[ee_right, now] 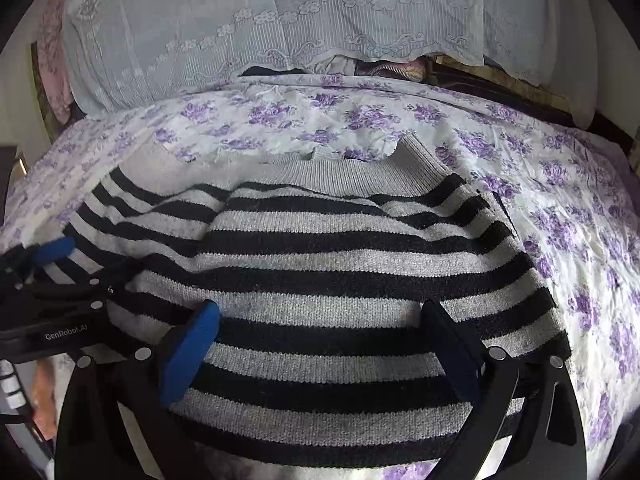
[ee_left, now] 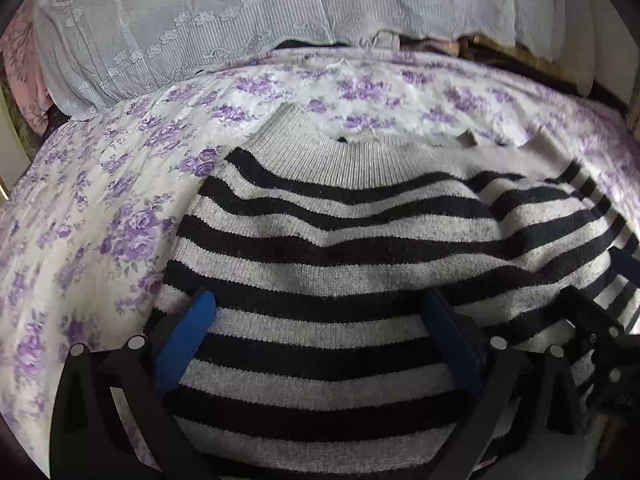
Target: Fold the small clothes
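Small knitted sweater (ee_left: 328, 256) (ee_right: 320, 268), black and grey in horizontal stripes, with a plain grey ribbed band along its far edge. Lies spread fairly flat on the bed, ribbed band towards the far edge. Slightly rumpled, with one side's striped part folded in over the body near the ribbed band.

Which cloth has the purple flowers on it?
The bedsheet spread under the striped sweater. The sweater has only black and grey stripes, and the pale lace cloth behind has white stitched flowers, not purple.
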`<state>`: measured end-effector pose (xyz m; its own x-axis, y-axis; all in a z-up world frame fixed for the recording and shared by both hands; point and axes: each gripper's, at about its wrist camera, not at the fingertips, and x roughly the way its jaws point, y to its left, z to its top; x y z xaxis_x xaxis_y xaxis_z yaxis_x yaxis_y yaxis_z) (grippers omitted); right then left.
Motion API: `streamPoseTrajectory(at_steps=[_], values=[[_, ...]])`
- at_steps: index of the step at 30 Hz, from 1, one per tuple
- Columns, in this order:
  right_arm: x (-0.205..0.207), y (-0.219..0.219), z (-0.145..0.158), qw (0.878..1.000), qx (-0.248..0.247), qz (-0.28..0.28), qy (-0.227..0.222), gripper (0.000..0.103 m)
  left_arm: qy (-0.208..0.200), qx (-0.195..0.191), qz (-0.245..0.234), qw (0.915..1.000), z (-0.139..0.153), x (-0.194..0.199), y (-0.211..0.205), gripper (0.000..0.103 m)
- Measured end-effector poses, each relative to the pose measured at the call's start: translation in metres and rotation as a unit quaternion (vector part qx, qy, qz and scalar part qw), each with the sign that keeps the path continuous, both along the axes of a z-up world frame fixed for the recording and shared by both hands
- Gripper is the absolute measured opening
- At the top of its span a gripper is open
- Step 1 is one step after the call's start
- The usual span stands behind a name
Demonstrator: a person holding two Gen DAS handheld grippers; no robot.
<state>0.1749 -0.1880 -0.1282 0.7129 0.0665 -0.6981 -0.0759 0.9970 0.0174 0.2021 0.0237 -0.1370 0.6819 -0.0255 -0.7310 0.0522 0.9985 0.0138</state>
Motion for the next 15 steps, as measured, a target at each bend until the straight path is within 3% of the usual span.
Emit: streamPoseTrajectory(at_steps=[2, 8, 12, 15], values=[[0.002, -0.004, -0.001, 1.0, 0.022, 0.004, 0.008, 0.1, 0.006, -0.016, 0.0, 0.9999, 0.001, 0.002, 0.004, 0.099], [-0.004, -0.001, -0.003, 1.0, 0.028, 0.008, 0.009, 0.1, -0.01, 0.021, 0.007, 0.9997, 0.002, -0.004, -0.007, 0.099], [-0.012, -0.009, 0.024, 0.998, 0.035, -0.018, -0.052, 0.1, -0.032, 0.018, 0.028, 0.9989, 0.019, -0.006, 0.003, 0.099], [0.009, -0.015, 0.044, 0.997, 0.032, -0.029, -0.058, 0.1, -0.044, 0.017, 0.043, 0.9979, 0.036, 0.009, 0.013, 0.099]])
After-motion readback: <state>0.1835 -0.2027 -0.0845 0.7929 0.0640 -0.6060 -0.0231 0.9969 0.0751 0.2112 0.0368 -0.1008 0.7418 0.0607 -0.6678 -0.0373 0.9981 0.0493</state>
